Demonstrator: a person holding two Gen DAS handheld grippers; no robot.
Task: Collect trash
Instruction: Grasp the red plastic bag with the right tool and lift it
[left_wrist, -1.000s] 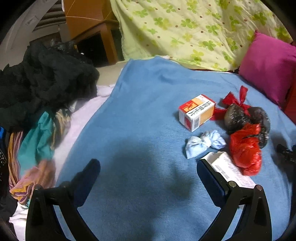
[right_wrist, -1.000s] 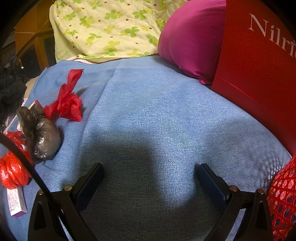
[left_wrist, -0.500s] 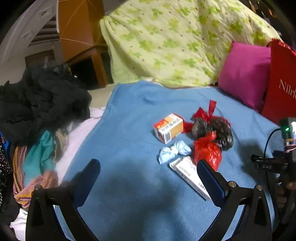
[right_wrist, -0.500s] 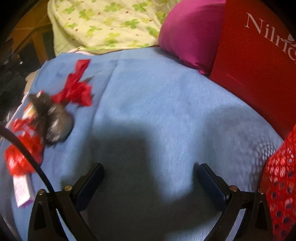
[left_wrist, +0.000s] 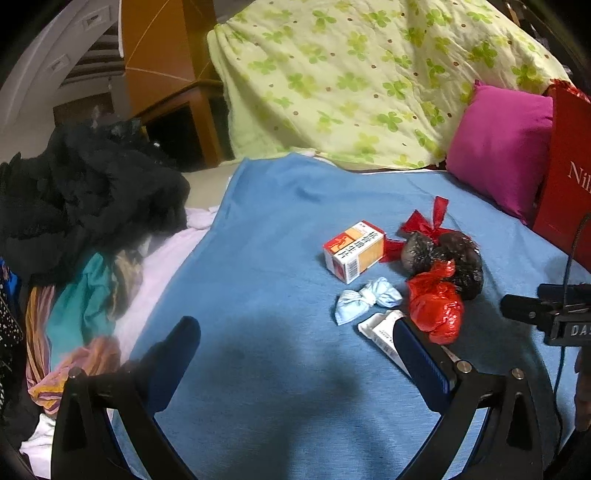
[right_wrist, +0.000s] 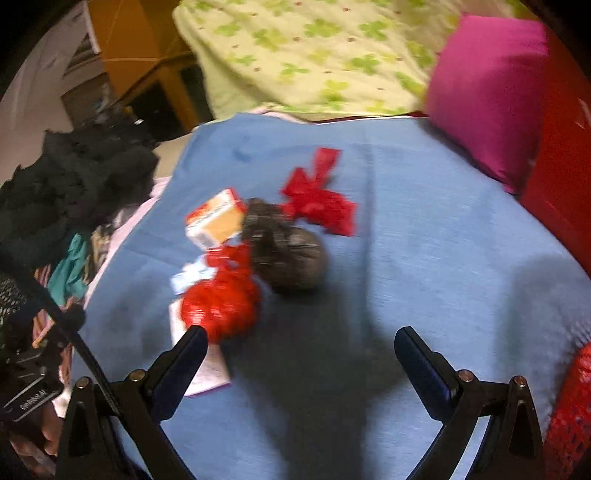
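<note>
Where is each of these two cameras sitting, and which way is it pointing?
Left wrist: rides on the left gripper, looking down over the blue blanket at the orange-and-white box; the right gripper's body shows at the right edge.
Right wrist: rides on the right gripper, jaws just narrowed, empty, facing the grey bag.
Shared: box, red bag, pink pillow.

We see a matt, woven blue cloth blanket, a glossy crinkled red plastic bag, a shiny crumpled black plastic bag and a smooth orange-and-white cardboard box.
</note>
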